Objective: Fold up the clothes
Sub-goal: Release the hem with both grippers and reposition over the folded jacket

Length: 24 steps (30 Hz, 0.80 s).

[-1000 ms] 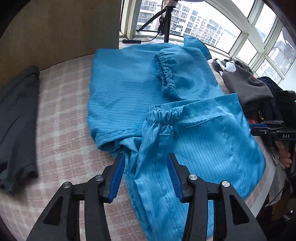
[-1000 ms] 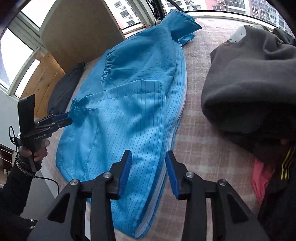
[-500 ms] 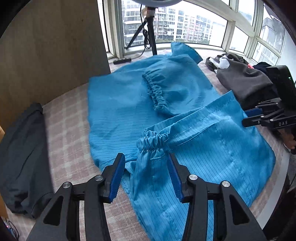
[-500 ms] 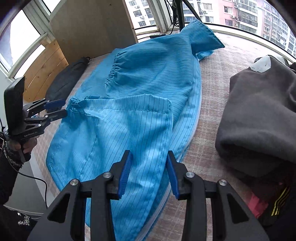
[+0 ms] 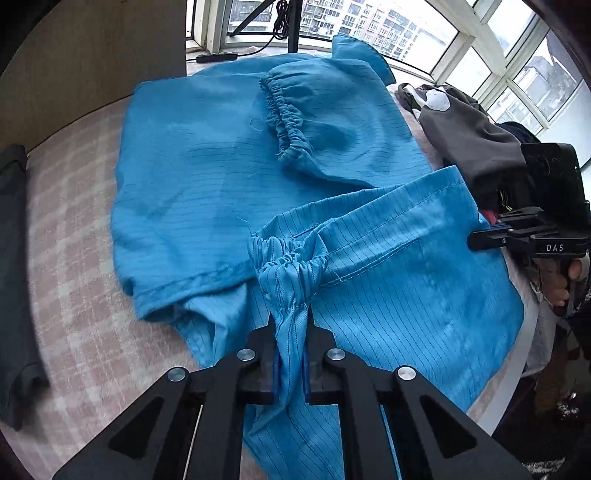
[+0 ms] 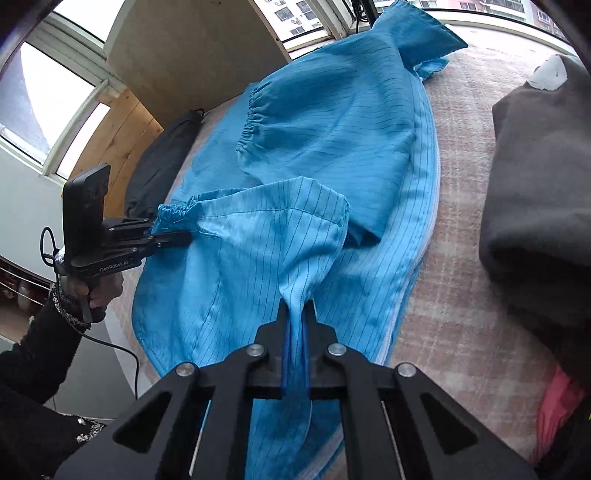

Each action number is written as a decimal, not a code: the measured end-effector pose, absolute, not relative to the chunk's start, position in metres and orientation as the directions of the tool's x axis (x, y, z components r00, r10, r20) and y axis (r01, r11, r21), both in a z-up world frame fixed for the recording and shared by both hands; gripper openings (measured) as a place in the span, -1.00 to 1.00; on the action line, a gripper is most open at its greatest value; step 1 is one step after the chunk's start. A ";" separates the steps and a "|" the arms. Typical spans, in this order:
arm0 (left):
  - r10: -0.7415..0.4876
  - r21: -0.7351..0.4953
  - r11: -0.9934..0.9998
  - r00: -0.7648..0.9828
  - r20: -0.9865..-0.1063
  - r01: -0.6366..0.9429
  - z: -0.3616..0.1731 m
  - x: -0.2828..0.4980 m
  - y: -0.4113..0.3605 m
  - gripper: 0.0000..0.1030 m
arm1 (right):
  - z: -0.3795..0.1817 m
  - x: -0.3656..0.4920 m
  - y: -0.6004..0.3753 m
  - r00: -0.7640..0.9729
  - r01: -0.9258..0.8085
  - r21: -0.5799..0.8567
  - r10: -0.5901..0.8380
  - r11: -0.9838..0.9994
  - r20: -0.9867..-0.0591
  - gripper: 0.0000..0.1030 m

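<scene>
A blue pinstriped garment [image 5: 207, 184] lies spread on the checked pink table [image 5: 70, 229], both sleeves folded across its body. My left gripper [image 5: 291, 328] is shut on the near sleeve just below its gathered elastic cuff [image 5: 288, 258]. The other sleeve's cuff [image 5: 286, 114] rests further back. In the right wrist view my right gripper [image 6: 296, 321] is shut on a pinched fold of the same garment [image 6: 332, 122] near its hem. That view also shows the left gripper [image 6: 173, 236] at the cuff [image 6: 177, 212]. The right gripper [image 5: 480, 240] appears at the garment's right edge.
A grey garment pile [image 6: 539, 177] with pink cloth [image 6: 554, 402] under it sits right of the blue one. A dark garment [image 5: 14, 266] lies at the table's left end. A wooden panel [image 5: 92, 62], windows and a tripod [image 5: 291, 26] stand behind. The table edge [image 5: 517, 369] runs near right.
Both grippers went from open to shut on the blue garment. The left closed on the sleeve below its cuff, the right on a fold near the hem, and the cloth bunched up at both.
</scene>
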<state>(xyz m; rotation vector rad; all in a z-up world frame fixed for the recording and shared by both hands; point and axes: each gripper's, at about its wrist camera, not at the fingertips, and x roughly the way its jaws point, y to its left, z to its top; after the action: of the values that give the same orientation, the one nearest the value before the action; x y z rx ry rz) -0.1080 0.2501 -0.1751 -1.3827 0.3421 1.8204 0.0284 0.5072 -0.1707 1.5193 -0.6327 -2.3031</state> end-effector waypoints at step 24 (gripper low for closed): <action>0.456 -0.173 -0.669 -0.215 -0.864 -0.723 -0.146 -0.067 0.243 -0.59 | -0.140 0.042 0.440 -0.485 0.052 0.285 -0.273 -0.957 -0.830 -0.55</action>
<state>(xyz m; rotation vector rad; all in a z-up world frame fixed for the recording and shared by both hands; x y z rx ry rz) -0.0674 0.2432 -0.1455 -1.2619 0.3444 1.9564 0.0422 0.4398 -0.1404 1.4769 -0.3289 -2.5334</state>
